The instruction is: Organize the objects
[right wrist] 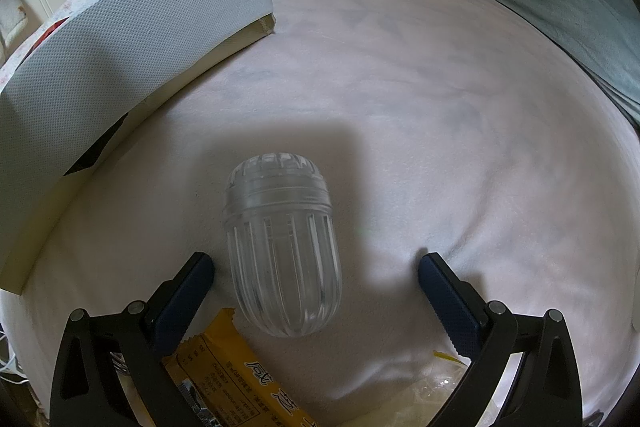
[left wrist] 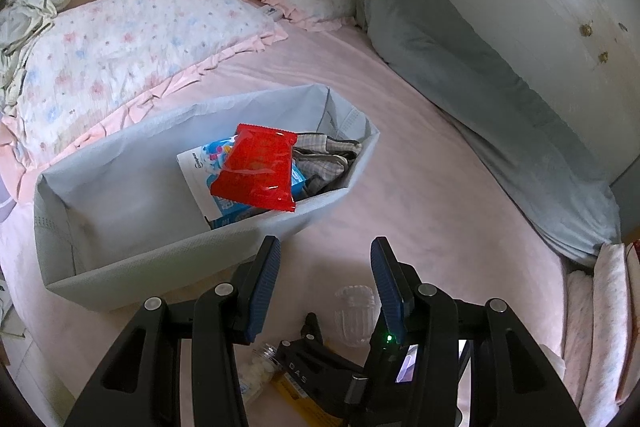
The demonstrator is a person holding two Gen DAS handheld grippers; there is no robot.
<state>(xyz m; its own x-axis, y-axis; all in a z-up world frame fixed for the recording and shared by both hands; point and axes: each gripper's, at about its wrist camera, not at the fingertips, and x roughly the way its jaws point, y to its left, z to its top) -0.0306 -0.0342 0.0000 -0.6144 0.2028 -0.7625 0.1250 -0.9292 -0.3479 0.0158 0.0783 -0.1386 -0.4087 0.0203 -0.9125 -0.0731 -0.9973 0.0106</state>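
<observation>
Pink fleecy bedsheet, ribbed clear capsule jar, both hand-held grippers agape, empty.

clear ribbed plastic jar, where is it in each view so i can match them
Left wrist view: the clear ribbed plastic jar lies low, right of centre, on the pink sheet, partly hidden behind the left claw's right finger.
Right wrist view: it lies at centre-bottom, between the open right claw's fingers, cap pointing away.
Shared landmark: the grey fabric storage bin, up and left of the jar in both.
</observation>
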